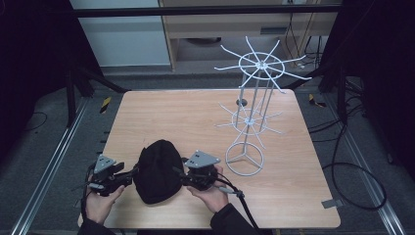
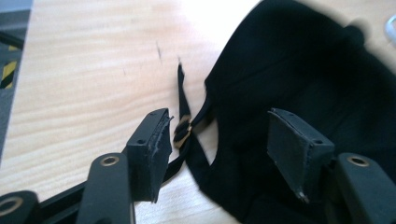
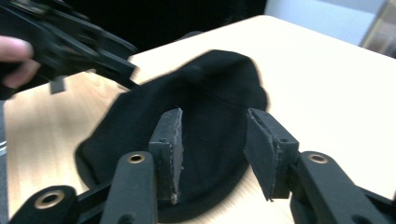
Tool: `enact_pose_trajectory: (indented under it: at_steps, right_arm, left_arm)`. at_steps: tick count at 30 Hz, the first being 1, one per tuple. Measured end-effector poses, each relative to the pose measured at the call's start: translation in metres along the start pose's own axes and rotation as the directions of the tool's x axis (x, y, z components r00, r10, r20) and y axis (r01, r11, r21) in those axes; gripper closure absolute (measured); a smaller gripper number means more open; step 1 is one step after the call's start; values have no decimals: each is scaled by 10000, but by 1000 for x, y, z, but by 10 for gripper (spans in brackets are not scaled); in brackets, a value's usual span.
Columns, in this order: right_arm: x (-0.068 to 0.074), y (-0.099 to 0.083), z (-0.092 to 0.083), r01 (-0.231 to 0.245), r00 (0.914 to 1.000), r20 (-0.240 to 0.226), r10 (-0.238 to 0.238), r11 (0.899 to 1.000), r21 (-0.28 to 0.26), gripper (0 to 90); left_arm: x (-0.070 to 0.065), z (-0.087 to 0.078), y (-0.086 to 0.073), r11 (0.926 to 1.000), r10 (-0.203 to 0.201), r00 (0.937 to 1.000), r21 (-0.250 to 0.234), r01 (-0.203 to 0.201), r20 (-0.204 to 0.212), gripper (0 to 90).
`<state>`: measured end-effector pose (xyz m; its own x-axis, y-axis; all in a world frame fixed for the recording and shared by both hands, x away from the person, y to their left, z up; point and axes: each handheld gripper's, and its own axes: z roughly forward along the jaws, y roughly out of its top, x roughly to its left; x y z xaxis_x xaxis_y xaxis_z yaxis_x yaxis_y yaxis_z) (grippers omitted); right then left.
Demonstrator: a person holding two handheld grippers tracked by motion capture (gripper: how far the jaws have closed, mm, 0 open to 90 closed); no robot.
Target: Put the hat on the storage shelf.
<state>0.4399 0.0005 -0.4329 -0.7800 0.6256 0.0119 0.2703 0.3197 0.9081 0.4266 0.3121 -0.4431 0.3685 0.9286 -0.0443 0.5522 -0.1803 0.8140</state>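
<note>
The black cap (image 1: 157,171) lies flat on the wooden counter (image 1: 195,117), near the front edge, between the two hand-held grippers. The left hand-held gripper (image 1: 128,175) sits at the cap's left edge. In the left gripper view its jaws stand apart (image 2: 219,144); the cap's edge and a thin strap with a brass buckle (image 2: 182,130) lie between the pads, and the pads do not press on them. The right hand-held gripper (image 1: 182,175) sits at the cap's right edge. In the right gripper view its jaws are also parted (image 3: 212,149), with cap fabric in the gap and neither pad clamped on it. The left hand-held gripper also appears at the upper left of that view, blurred. A white wire rack (image 1: 252,112) with two tiers of radiating hooks stands upright on the counter, right of the cap and apart from it.
</note>
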Motion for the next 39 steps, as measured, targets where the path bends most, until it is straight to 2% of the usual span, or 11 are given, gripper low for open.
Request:
enact_pose_trajectory:
  at_steps: [4, 8, 18, 21, 25, 27, 30, 34, 36, 39]
  right_arm:
    - [-16, -8, -15, -533, 9978, 388, 531, 9986, 58, 522]
    - [-29, -17, -30, -658, 9951, 755, 645, 9977, 162, 481]
    - [-50, -51, -74, -1008, 9892, 1087, 988, 9948, 134, 356]
    - [-61, -65, -92, -1082, 9826, 1529, 1053, 9941, 103, 339]
    - [-78, -79, -111, -1282, 9683, 2182, 1214, 9916, 172, 315]
    - [-89, -85, -120, -1453, 9598, 2440, 1386, 9893, 95, 308]
    - [-104, -96, -133, -1630, 9456, 2876, 1520, 9865, 144, 301]
    - [-123, -108, -148, -1823, 9208, 3564, 1582, 9826, 349, 301]
    - [-129, -112, -156, -2001, 9105, 3750, 1743, 9793, 307, 301]
    - [-137, -117, -163, -2111, 8989, 3983, 1825, 9770, 289, 301]
  left_arm:
    - [-7, -6, 10, 9996, -37, 9997, -270, 44, 252, 372]
    - [-16, -10, 19, 9992, 148, 9993, -386, -134, 345, 363]
    - [-39, -11, 38, 9974, 279, 9975, -682, -235, 645, 355]
    - [-47, -4, 43, 9978, 305, 9969, -611, -260, 729, 359]
    - [-56, 4, 47, 9980, 499, 9968, -414, -474, 631, 385]
    - [-59, 9, 49, 9989, 420, 9974, -250, -406, 584, 403]
    - [-62, 15, 52, 9994, 350, 9982, -14, -350, 488, 420]
    - [-66, 24, 53, 9984, 469, 9986, 318, -477, 256, 439]
    - [-69, 30, 52, 9970, 509, 9982, 567, -526, 304, 442]
    - [-73, 38, 50, 9935, 678, 9976, 909, -688, 141, 458]
